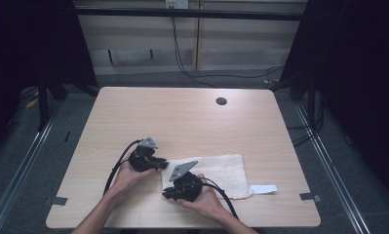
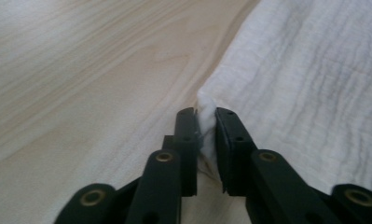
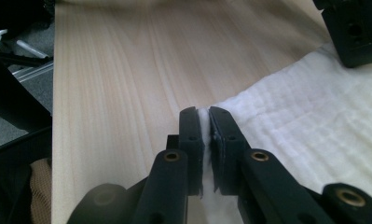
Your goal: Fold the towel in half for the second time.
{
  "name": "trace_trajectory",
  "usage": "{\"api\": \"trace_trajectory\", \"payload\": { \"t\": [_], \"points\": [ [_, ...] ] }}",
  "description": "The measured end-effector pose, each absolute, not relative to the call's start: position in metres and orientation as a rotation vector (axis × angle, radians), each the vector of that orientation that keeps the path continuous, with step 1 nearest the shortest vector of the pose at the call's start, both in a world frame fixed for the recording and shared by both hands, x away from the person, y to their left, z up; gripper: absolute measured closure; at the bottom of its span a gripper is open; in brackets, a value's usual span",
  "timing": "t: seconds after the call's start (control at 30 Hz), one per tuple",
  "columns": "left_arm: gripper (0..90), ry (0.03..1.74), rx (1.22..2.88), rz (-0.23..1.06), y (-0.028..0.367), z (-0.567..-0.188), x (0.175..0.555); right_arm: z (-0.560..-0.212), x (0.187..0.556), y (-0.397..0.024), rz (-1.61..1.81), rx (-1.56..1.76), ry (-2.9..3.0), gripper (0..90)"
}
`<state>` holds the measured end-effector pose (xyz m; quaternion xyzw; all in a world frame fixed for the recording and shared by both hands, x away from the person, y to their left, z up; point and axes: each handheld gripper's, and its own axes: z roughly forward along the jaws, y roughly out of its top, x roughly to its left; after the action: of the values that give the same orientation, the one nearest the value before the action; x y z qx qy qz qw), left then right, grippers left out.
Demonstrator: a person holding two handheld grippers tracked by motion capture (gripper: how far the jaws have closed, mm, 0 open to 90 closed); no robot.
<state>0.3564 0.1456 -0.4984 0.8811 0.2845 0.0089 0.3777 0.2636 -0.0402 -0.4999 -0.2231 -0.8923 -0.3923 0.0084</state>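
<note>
The left gripper (image 2: pixel 206 122) and right gripper (image 3: pixel 207 122), held low, each pinch the white cloth's (image 1: pixel 221 169) left edge; the cloth lies lengthwise left to right.

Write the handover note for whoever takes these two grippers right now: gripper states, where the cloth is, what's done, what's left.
Left gripper: shut on the white cloth, pinching its left edge at the far corner.
Right gripper: shut on the same left edge at the near corner.
Cloth: lies flat on the wooden table, near the front edge, right of the middle. A white tag sticks out at its right end.
Done: both left corners are gripped.
Left: nothing is lifted or folded yet. The likely next move is to raise both corners together and carry them over toward the right end.
</note>
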Motion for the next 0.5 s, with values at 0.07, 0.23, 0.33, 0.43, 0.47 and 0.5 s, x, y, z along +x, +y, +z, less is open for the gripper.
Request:
{"api": "trace_trajectory", "payload": {
  "t": [0.07, 0.23, 0.33, 0.43, 0.47, 0.5],
  "points": [
    [84.3, 0.743, 2.249, 0.011, 0.146, -0.498, 0.356, -0.499, 0.262, -0.04, -1.223, -0.708, -2.784, 84.2],
    [85.1, 0.748, 2.198, -0.031, 0.151, -0.496, 0.359, -0.499, 0.262, -0.043, -1.233, -0.712, -2.782, 84.1],
    [85.1, 0.758, 2.172, -0.044, 0.154, -0.493, 0.36, -0.498, 0.262, -0.045, -1.25, -0.722, -2.761, 84.2],
    [85.1, 0.761, 2.166, -0.044, 0.156, -0.492, 0.361, -0.497, 0.262, -0.046, -1.248, -0.723, -2.758, 84.2],
    [85.2, 0.764, 2.163, -0.047, 0.156, -0.492, 0.361, -0.496, 0.262, -0.046, -1.253, -0.723, -2.756, 84.1],
    [85.2, 0.765, 2.161, -0.054, 0.155, -0.492, 0.362, -0.496, 0.262, -0.046, -1.257, -0.721, -2.743, 84.1]
  ]
}}
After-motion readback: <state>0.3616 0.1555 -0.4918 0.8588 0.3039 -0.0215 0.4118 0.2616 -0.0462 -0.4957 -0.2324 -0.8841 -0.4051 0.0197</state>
